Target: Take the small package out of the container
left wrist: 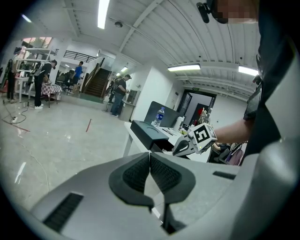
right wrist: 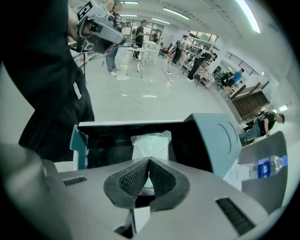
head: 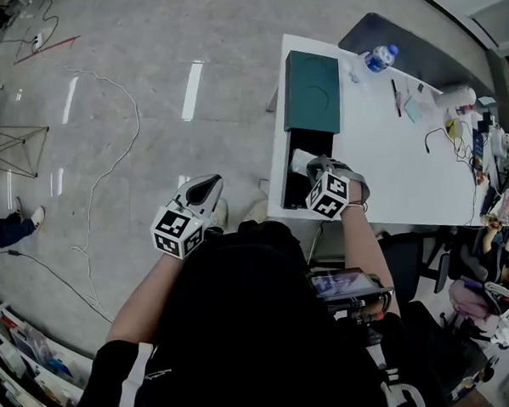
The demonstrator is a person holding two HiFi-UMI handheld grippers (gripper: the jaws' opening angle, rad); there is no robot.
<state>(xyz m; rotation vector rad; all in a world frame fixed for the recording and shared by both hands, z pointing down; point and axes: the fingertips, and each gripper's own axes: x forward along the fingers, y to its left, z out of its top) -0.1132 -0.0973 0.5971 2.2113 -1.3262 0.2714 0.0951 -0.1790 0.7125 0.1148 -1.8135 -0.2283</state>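
Observation:
A dark teal box stands at the left edge of the white table [head: 380,166]; its lid [head: 312,91] [right wrist: 220,140] lies flipped back and its black inside [head: 309,141] [right wrist: 108,145] is exposed. The small package [head: 301,162] [right wrist: 151,140], white in a clear plastic bag, sits inside the box. My right gripper [head: 317,164] [right wrist: 149,161] reaches into the box, jaws shut, with the tips pinched on the near edge of the bag. My left gripper [head: 209,185] [left wrist: 150,155] hangs shut and empty over the floor, left of the table; its view shows the box [left wrist: 149,131] and the right gripper [left wrist: 194,139].
A water bottle [head: 380,57] [left wrist: 160,116] stands at the table's far end, and pens, a cable [head: 438,133] and small items lie toward its right side. A black chair [head: 411,262] is by my right arm. Cables [head: 108,163] run over the floor, and people stand far off.

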